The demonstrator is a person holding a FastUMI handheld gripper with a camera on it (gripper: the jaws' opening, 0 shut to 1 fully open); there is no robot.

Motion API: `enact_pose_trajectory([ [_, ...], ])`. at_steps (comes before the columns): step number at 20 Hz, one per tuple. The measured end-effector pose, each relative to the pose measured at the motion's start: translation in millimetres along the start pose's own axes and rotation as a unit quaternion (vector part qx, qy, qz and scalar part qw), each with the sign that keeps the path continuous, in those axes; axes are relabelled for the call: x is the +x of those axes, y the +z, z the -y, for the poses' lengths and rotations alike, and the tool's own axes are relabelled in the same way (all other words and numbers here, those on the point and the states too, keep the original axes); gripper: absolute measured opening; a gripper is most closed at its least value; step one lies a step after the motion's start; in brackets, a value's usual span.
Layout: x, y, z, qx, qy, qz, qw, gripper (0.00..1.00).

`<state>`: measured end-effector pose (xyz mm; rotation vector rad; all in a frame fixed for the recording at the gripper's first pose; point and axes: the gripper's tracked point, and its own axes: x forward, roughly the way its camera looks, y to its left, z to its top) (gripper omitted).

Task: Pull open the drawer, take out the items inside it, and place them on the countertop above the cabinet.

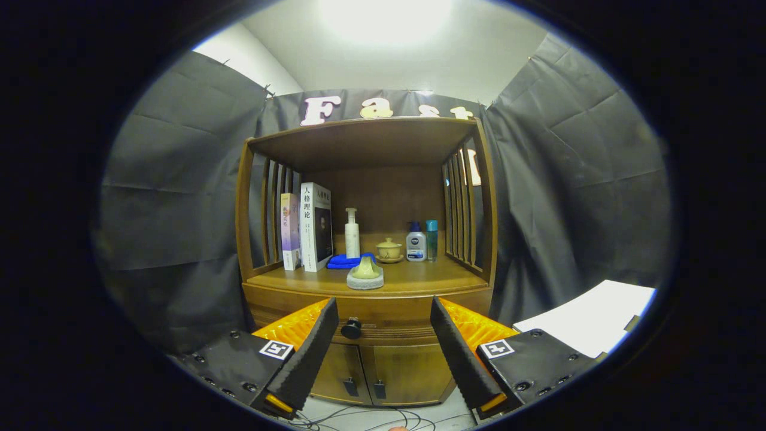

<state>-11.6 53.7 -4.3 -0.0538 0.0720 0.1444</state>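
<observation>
Gripper view shows the gripper [383,311] wide open and holding nothing, its fingers on both sides of the knob [351,328] of the closed drawer [383,332] under the counter [419,276].

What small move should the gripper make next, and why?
Probably ease forward and a little left toward the drawer knob. The drawer looks closed, and the gripper is open, with the knob just inside its left finger rather than centred between the two, seemingly beyond them. Centre it before closing.
</observation>
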Motion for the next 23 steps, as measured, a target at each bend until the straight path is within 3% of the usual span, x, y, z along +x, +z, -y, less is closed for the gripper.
enact_pose_trajectory([
  [23,-6.8,-7.6,-8.5,-0.012,0.017,-0.005,1.000,0.97],
])
